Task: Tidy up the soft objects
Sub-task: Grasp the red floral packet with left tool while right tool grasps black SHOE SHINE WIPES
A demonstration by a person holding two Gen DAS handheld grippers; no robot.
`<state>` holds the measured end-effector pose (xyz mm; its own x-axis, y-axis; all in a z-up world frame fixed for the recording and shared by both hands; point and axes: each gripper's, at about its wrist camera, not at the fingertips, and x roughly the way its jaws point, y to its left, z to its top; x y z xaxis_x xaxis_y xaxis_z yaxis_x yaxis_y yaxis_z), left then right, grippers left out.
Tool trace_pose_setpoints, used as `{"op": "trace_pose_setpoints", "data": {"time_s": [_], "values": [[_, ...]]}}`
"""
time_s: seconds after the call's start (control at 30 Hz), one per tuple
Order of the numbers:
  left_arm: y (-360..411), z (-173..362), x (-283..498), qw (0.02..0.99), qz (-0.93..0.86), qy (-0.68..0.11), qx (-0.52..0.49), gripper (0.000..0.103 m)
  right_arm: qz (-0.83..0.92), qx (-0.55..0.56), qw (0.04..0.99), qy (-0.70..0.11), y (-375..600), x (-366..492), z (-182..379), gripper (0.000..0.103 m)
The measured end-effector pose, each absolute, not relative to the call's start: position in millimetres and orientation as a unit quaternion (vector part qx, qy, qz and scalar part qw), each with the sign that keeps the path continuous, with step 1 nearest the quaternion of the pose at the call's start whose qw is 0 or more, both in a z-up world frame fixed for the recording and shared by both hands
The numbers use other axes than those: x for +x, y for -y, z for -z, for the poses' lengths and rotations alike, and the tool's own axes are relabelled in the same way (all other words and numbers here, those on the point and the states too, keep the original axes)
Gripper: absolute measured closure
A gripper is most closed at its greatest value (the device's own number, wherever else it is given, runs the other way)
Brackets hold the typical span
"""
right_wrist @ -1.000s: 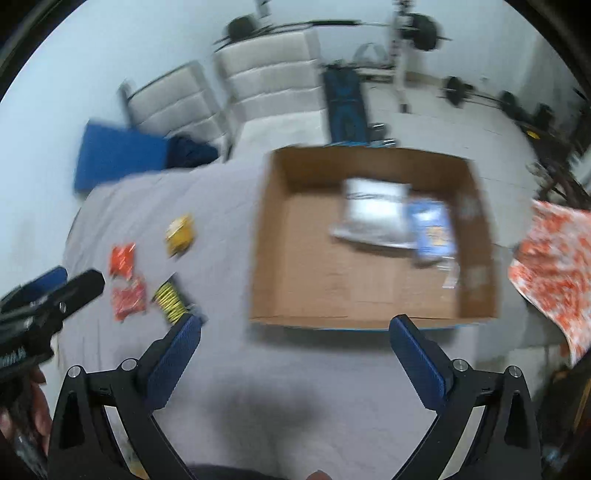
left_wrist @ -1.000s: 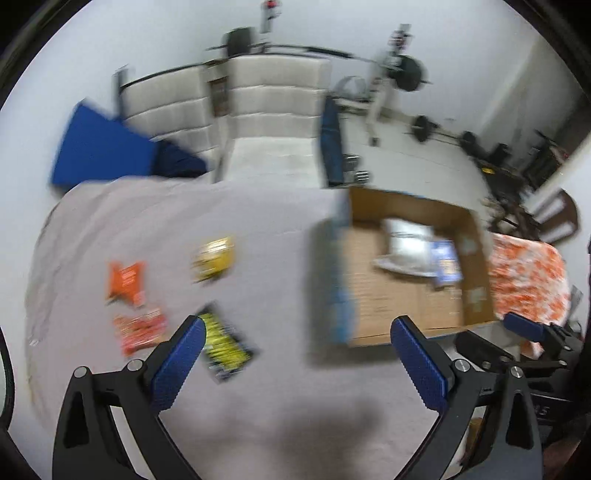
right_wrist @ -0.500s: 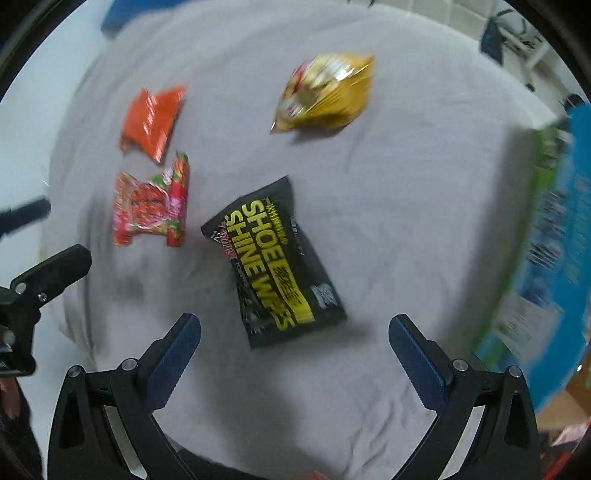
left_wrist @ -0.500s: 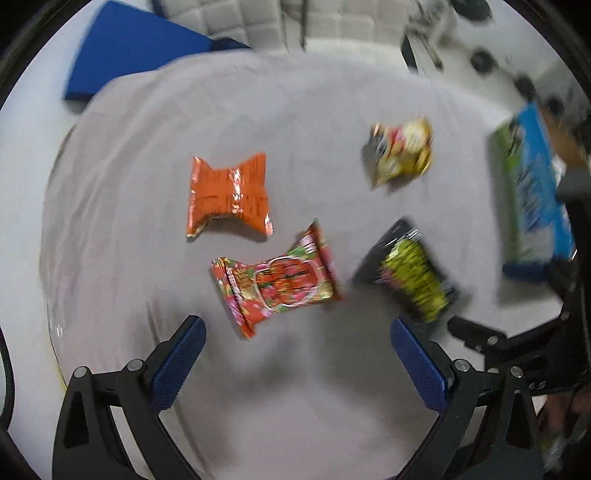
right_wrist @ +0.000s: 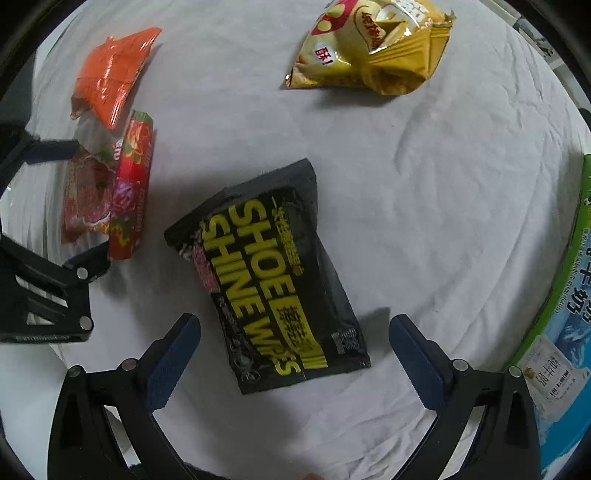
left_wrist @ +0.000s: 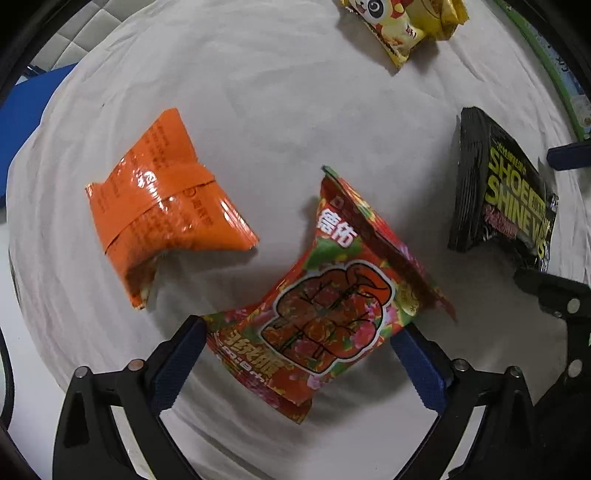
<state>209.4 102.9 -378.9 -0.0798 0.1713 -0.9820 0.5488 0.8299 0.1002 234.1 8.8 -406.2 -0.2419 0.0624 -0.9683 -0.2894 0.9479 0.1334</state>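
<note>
Soft packets lie on a grey cloth. My left gripper (left_wrist: 295, 363) is open, its blue fingers on either side of the near end of a red flowered packet (left_wrist: 325, 310). An orange packet (left_wrist: 162, 214) lies to its left. My right gripper (right_wrist: 295, 358) is open, straddling the near end of a black "Shoe Shine Wipes" pack (right_wrist: 273, 280). A yellow snack bag (right_wrist: 373, 48) lies farther off. The red packet (right_wrist: 107, 192) and orange packet (right_wrist: 114, 70) also show at the left of the right wrist view, by the left gripper (right_wrist: 51, 206).
The printed green and blue side of the cardboard box (right_wrist: 565, 314) stands at the right edge. The black wipes pack (left_wrist: 498, 192) and yellow bag (left_wrist: 402, 22) show in the left wrist view. The cloth's left edge (left_wrist: 22, 258) drops off.
Both grippers have dropped from a high view of the box down close to the cloth. The left now straddles the red packet, the right the black wipes pack.
</note>
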Motion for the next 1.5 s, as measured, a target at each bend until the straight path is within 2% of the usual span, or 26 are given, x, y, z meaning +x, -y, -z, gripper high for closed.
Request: {"op": "trace_pose_setpoints", "data": {"time_s": [0.03,0.07,0.17,0.23,0.3,0.37,0.5,0.73,0.8,0.87,0.93,0.97,1.1,1.2,1.27,1.3,1.33,1.5], "values": [[-102.5,379.2,207.7,0.634,0.143,-0.717,0.252,0.017,-0.142,-0.068,0.613,-0.775,-9.2,233.9,407.6,0.000],[-103.8,379.0,205.5,0.637,0.139,-0.716,0.251,0.019,-0.139,-0.063,0.613,-0.775,-9.9,236.5,409.0,0.000],[-110.5,378.3,199.6,0.651,0.112,-0.717,0.222,0.030,-0.121,-0.045,0.617,-0.776,-5.3,231.6,411.8,0.013],[-118.7,375.8,196.6,0.658,0.087,-0.729,0.169,0.037,-0.103,-0.045,0.624,-0.774,-4.7,227.9,410.8,0.018],[-133.2,376.3,192.1,0.647,0.039,-0.757,0.085,0.041,-0.081,-0.044,0.629,-0.772,-1.8,221.7,408.3,0.033],[-145.2,376.4,183.0,0.634,0.017,-0.773,-0.011,0.043,-0.072,-0.035,0.623,-0.778,1.2,217.1,408.1,0.037],[-154.6,377.7,169.7,0.627,-0.001,-0.773,-0.094,0.043,-0.079,-0.015,0.606,-0.791,8.2,203.5,407.6,0.038],[-146.2,384.9,185.5,0.645,-0.025,-0.762,-0.061,0.038,-0.067,-0.006,0.612,-0.788,12.9,217.6,409.4,0.036],[-136.6,386.5,189.4,0.652,-0.031,-0.757,-0.038,0.038,-0.060,-0.015,0.616,-0.785,10.0,214.6,410.4,0.039],[-130.8,381.6,190.8,0.660,-0.035,-0.750,-0.027,0.042,-0.053,-0.024,0.617,-0.784,1.7,209.2,411.9,0.042],[-128.6,377.8,181.6,0.657,-0.034,-0.752,-0.044,0.061,-0.051,-0.030,0.615,-0.786,3.6,201.3,410.1,0.043],[-128.2,376.9,175.5,0.652,-0.033,-0.755,-0.052,0.064,-0.051,-0.031,0.612,-0.789,4.4,197.2,410.0,0.043],[-118.5,379.0,149.2,0.627,-0.015,-0.775,-0.072,0.062,-0.065,-0.022,0.601,-0.796,12.4,186.6,411.8,0.042],[-122.6,361.0,146.1,0.656,-0.022,-0.750,-0.074,0.061,-0.074,-0.013,0.602,-0.795,22.3,183.0,409.3,0.042],[-129.3,338.8,150.4,0.683,-0.022,-0.726,-0.072,0.052,-0.077,-0.014,0.605,-0.792,27.7,183.5,405.3,0.042],[-130.6,330.7,155.6,0.697,-0.018,-0.714,-0.065,0.039,-0.078,-0.014,0.606,-0.791,29.1,184.8,403.8,0.042],[-131.7,326.6,161.4,0.705,-0.019,-0.707,-0.052,0.030,-0.079,-0.010,0.607,-0.791,33.1,186.7,400.6,0.042],[-124.7,345.9,203.6,0.691,0.002,-0.723,-0.005,0.026,-0.073,-0.003,0.613,-0.787,42.2,209.1,393.0,0.032]]}}
